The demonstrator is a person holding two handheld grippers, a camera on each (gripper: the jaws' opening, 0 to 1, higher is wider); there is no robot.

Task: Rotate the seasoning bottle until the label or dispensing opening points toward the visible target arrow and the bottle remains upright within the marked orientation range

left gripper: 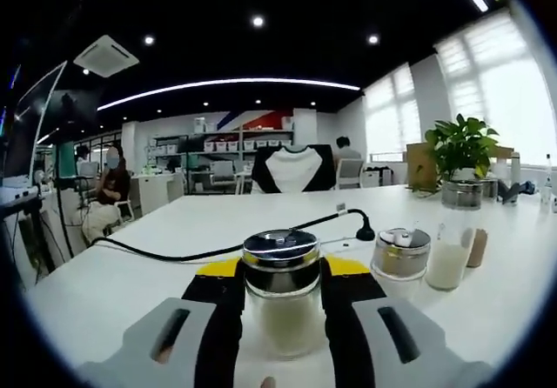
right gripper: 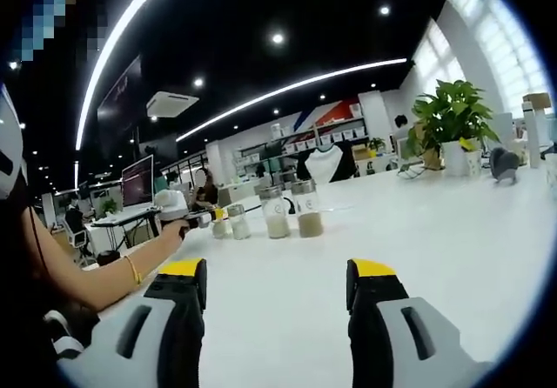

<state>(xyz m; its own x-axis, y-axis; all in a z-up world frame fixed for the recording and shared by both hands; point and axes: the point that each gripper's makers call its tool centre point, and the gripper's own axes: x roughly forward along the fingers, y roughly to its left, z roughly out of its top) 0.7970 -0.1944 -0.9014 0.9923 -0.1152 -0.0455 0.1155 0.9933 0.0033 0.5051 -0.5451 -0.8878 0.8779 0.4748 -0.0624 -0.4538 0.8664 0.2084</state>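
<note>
left gripper view | seasoning bottle (left gripper: 281,292) upright in left claw (left gripper: 281,297) | label facing unclear

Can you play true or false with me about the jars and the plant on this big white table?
1. The left hand-held gripper has a jar between its jaws. True.
2. That jar is lying on its side. False: it stands upright, with its shiny lid on top.
3. The right hand-held gripper is holding a jar too. False: its jaws are open, with only bare table between them.
4. A green plant stands on the table. True.
5. A black cable runs across the table behind the held jar. True.
6. The held jar is full of red sauce. False: what is inside looks pale, whitish.
</note>
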